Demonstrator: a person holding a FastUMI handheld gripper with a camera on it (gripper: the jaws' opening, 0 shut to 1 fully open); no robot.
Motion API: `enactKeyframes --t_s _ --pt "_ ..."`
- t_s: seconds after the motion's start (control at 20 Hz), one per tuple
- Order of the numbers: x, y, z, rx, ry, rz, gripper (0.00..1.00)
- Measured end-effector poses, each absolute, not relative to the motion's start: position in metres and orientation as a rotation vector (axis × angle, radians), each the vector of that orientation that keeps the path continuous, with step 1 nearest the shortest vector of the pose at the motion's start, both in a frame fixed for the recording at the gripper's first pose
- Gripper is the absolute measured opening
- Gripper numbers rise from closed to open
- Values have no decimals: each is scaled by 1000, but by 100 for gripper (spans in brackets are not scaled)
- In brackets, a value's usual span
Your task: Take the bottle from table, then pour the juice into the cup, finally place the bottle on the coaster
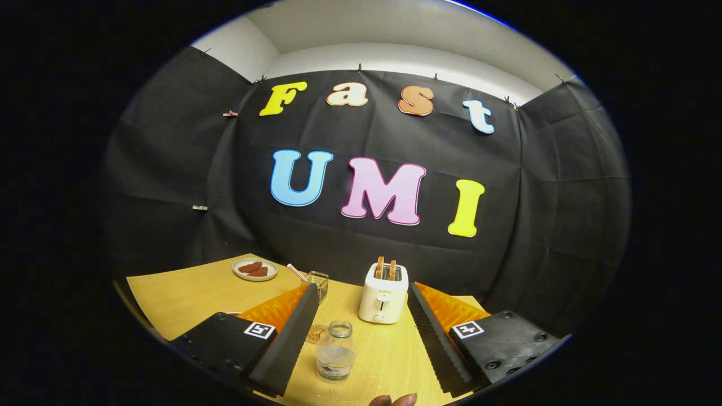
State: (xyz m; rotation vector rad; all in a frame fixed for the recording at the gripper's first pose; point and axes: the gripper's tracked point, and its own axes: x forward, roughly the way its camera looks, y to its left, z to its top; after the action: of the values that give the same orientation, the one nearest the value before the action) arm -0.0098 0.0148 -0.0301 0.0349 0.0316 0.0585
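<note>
A small clear bottle (336, 351) with an open mouth and a little clear liquid stands upright on the wooden table (186, 296). It is between my two fingers, nearer the left one, with a gap on both sides. My gripper (361, 332) is open and holds nothing. A round brown coaster (317, 334) lies flat just left of the bottle's top, partly hidden behind the left finger (290, 338). I cannot make out a cup.
A white toaster (383, 294) with two slices of toast stands just beyond the bottle. A small wire basket (318, 282) sits behind the left finger. A white plate (255, 269) with reddish food lies at the far left. Fingertips of a person's hand (393, 400) show near the table's front.
</note>
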Motion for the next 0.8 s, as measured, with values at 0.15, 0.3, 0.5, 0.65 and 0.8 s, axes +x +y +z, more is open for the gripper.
enactKeyframes --t_s 0.15,0.3,0.5,0.65,0.8 --pt "-10 20 -58 79 49 69 97" --pt "-10 29 -92 116 72 84 98" --pt "-5 37 -137 149 107 113 97" --pt "3 38 -166 166 124 119 97" --pt "9 47 -185 189 134 140 98"
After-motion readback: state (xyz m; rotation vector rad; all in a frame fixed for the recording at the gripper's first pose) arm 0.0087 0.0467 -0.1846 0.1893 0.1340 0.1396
